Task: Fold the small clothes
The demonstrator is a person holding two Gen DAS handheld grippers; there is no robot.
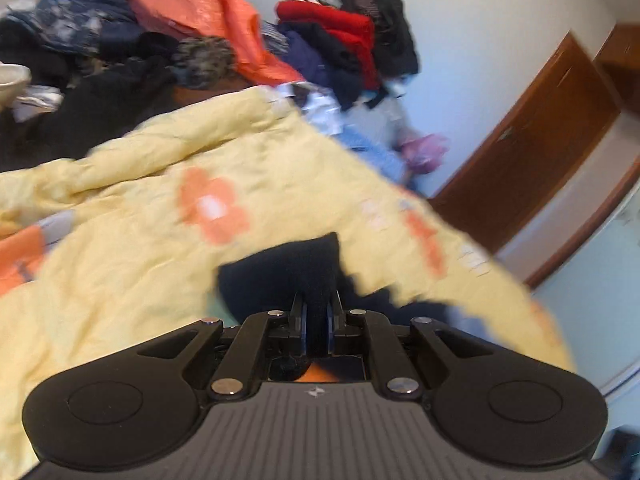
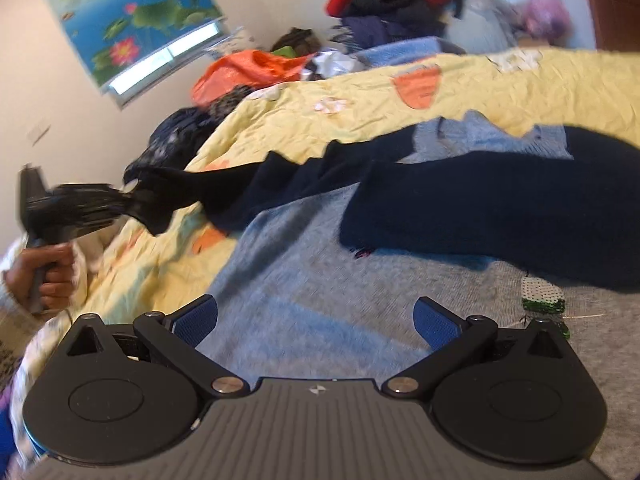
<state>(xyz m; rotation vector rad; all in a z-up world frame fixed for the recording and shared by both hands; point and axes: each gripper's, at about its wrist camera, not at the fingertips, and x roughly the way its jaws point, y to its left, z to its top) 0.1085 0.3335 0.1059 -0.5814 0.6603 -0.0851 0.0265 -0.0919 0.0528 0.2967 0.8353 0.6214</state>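
Observation:
A dark navy knit garment [image 2: 480, 208] lies across a grey-blue sweater [image 2: 320, 280] on a yellow flowered quilt [image 2: 500, 88]. My left gripper [image 1: 316, 308] is shut on one end of the navy garment [image 1: 280, 276], and the cloth sticks out past the pads. In the right wrist view that left gripper [image 2: 120, 204] is at the far left. It holds the stretched sleeve end just above the quilt, with a hand [image 2: 52, 276] on its handle. My right gripper [image 2: 316, 320] stands open low over the grey-blue sweater, nothing between its fingers.
Heaped clothes [image 1: 340, 32] and an orange bag [image 1: 200, 12] line the wall behind the bed. A brown wooden door [image 1: 532, 160] stands to the right. A lotus picture [image 2: 132, 16] hangs on the wall. A green and white sequin patch [image 2: 542, 296] shows on the sweater.

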